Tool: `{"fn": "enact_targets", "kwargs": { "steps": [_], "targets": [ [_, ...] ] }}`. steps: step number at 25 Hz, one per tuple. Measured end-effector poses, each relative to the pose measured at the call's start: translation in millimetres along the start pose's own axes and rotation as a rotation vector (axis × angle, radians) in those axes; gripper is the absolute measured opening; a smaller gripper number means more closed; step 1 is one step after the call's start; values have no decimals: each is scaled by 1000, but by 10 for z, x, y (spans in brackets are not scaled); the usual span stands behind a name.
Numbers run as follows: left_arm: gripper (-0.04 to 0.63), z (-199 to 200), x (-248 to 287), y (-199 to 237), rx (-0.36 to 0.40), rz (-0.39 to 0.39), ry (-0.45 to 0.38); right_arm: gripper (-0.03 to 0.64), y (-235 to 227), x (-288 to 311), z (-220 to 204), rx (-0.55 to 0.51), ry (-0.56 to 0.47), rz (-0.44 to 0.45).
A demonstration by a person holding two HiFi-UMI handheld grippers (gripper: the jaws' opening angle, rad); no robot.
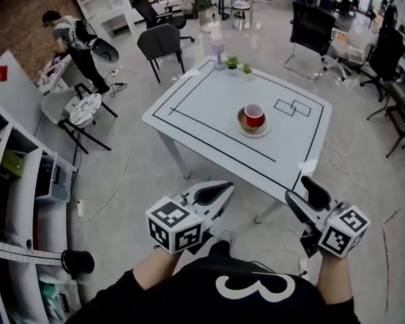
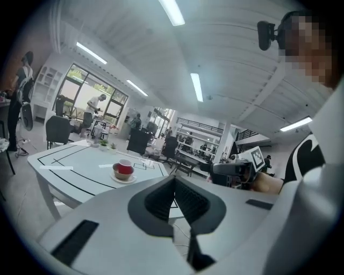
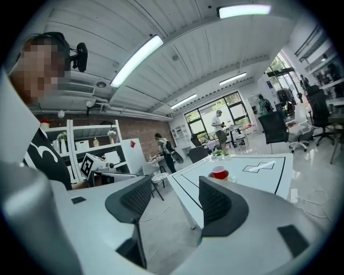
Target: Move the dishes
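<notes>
White table (image 1: 212, 117) bears a saucer (image 1: 252, 134) and 2 plants (image 1: 232, 62).

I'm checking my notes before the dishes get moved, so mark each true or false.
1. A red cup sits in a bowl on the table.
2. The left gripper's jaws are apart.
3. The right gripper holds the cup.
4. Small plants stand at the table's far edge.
1. True: the red cup sits in a bowl on the table.
2. False: the left gripper has its jaws together, holding nothing.
3. False: the right gripper is open, empty and short of the table.
4. True: small plants stand there.
</notes>
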State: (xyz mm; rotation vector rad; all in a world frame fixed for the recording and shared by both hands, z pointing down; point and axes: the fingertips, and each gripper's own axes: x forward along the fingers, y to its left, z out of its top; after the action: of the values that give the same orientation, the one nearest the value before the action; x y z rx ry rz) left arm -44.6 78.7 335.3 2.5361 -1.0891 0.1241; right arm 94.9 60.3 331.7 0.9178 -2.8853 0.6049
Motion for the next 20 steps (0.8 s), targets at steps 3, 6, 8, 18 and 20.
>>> {"fn": "enact_targets", "kwargs": {
  "steps": [3, 6, 8, 18, 20],
  "targets": [
    [2, 137, 158, 449, 1, -26, 19, 262, -209, 386, 149, 20, 8, -36],
    [2, 252, 287, 796, 12, -48, 31, 262, -368, 673, 265, 24, 16, -75],
    [2, 311, 354, 971, 20, -60, 36, 261, -449, 819, 326, 27, 19, -97],
    [2, 311, 725, 1536, 15, -57, 77, 250, -913, 1347, 376, 39, 65, -142],
    [2, 328, 768, 1577, 21, -58, 87, 249, -1013, 1458, 364, 51, 70, -140]
  ]
}}
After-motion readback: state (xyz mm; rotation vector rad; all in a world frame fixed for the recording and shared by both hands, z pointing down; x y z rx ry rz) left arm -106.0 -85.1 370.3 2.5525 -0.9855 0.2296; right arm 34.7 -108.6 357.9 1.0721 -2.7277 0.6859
